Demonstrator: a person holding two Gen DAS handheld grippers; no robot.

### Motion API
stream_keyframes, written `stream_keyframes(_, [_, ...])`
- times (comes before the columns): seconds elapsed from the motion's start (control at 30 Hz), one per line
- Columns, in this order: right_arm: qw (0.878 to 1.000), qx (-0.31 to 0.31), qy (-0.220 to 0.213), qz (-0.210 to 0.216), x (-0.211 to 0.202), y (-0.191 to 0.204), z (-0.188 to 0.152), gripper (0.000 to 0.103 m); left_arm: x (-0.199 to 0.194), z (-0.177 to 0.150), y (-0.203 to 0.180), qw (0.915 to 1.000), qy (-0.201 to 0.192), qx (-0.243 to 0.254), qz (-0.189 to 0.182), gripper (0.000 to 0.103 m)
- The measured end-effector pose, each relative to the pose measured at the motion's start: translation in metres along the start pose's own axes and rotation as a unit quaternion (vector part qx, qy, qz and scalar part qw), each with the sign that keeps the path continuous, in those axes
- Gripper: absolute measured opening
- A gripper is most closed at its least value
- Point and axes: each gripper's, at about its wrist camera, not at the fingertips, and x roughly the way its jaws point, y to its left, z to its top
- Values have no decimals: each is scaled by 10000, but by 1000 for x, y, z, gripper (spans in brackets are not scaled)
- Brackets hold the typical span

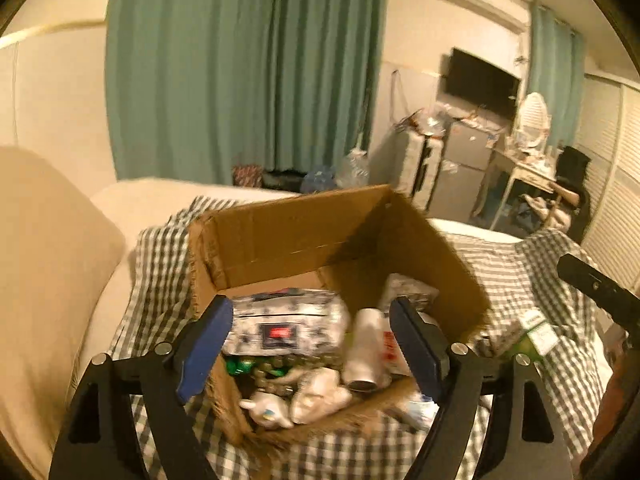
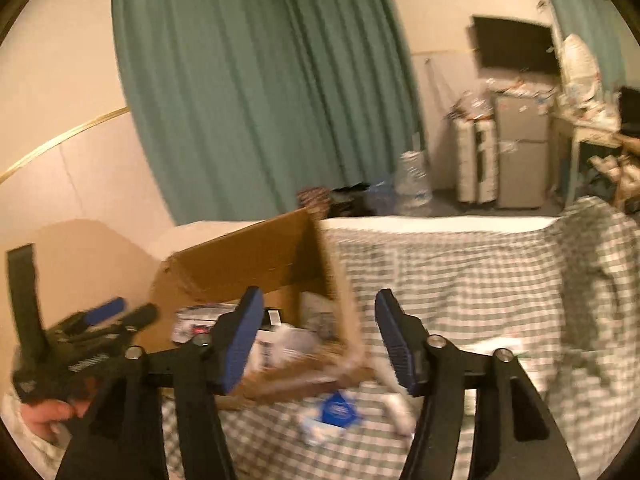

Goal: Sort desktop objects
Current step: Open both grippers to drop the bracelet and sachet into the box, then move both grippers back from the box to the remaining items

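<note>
An open cardboard box (image 1: 304,236) stands on a checked cloth (image 1: 520,272). It holds a patterned white packet (image 1: 288,320), a white can (image 1: 366,352), small white figures (image 1: 296,400) and green items (image 1: 240,366). My left gripper (image 1: 310,344) is open and empty, above the box's near side. My right gripper (image 2: 318,340) is open and empty, to the right of the box (image 2: 256,260). A blue-and-white packet (image 2: 334,412) and a white object (image 2: 394,404) lie on the cloth (image 2: 460,280) below it. The left gripper (image 2: 92,332) shows at the left there.
A cream pillow (image 1: 44,264) lies left of the box. A green item with a white label (image 1: 536,332) lies on the cloth at the right. Green curtains (image 1: 240,72), a small fridge (image 1: 468,160), a TV (image 1: 480,80) and a cluttered desk (image 1: 532,168) stand beyond the bed.
</note>
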Motion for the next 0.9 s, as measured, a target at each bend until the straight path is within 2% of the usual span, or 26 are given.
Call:
stream_keyframes(0.03, [9999,-25,-32,-132,-10,-7,-1,62,-8,-2,-8,9999,-60,65,-71,86])
stream_keyframes(0.17, [9985,-17,-56,-551,-43,-38,-11,82,-32,-11,-40,9983,-378,274,-362,103])
stream_keyframes(0.2, [9981,-14,19,-621,-46,-45,-16,88,-37,-12,-48,9974,-454,308,-461,103])
stream_keyframes(0.3, [9953,-51,168,-951,-50,-62,-30,95,-39,-23,-74,9947,-393,507,-808,103])
stream_keyframes(0.43, [9928,40,432,-1119,-37,-80,-51,96,-23,-48,-108,9923,-96,815,-927,103])
stream_keyframes(0.6, [9898,399,821,-1090,-7,-103,-72,96,4,-84,-127,9882,232,1090,-1048,103])
stream_keyframes(0.73, [9882,694,982,-945,8,-116,-73,96,31,-105,-135,9840,507,1310,-1094,103])
stream_keyframes(0.9, [9862,513,1206,-1015,32,-121,-72,96,66,-125,-137,9793,721,1535,-1104,103])
